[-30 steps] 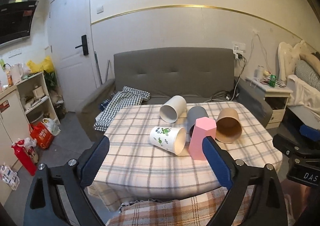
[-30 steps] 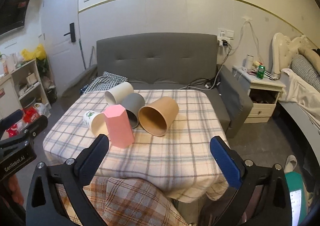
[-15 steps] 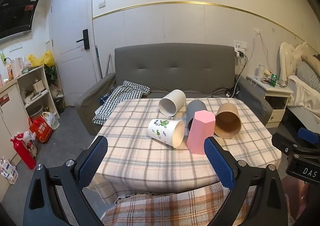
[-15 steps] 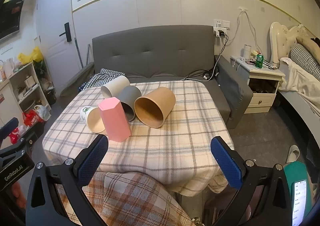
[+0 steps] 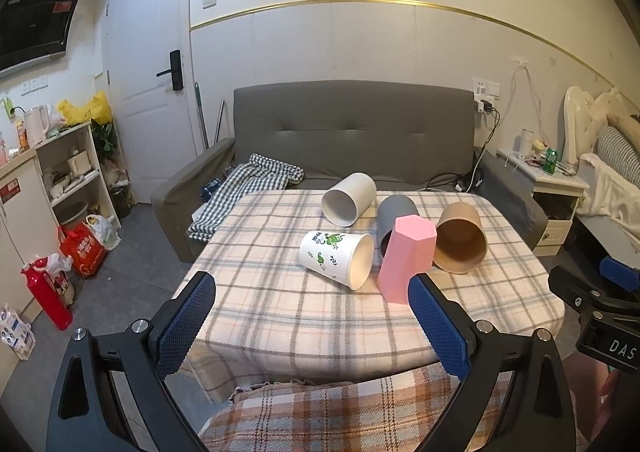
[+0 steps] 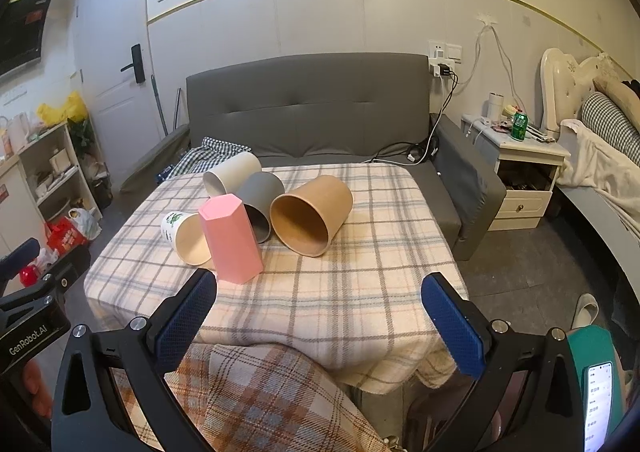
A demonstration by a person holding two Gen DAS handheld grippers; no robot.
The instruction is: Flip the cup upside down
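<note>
left gripper (image 5: 312, 306): fingers wide apart, nothing held, hovering short of the near edge of the table (image 5: 280, 324). all cups sit ahead of the fingers, none between them.

left to right in the left wrist view: printed paper cup (image 5: 337, 260) on its side, mouth toward the right finger, ahead of the gap's middle. white cup (image 5: 349, 199) on its side further back, mouth facing the camera. pink cup (image 5: 406, 258) standing mouth-down, just ahead of the right fingertip (image 5: 430, 312), touching or nearly touching the printed cup's rim, can't tell which. grey cup (image 5: 394, 211) on its side behind the pink one, partly hidden. brown cup (image 5: 460, 238) on its side, beyond and right of the right finger.

right gripper (image 6: 320, 302): fingers wide apart, empty, also short of the table edge. here the pink cup (image 6: 230, 238) is just ahead of the left fingertip (image 6: 192, 306), brown cup (image 6: 312, 213) ahead of the gap, mouth toward the camera. printed cup (image 6: 185, 236) left of the left finger.

sofa (image 5: 352, 139) behind the table.
</note>
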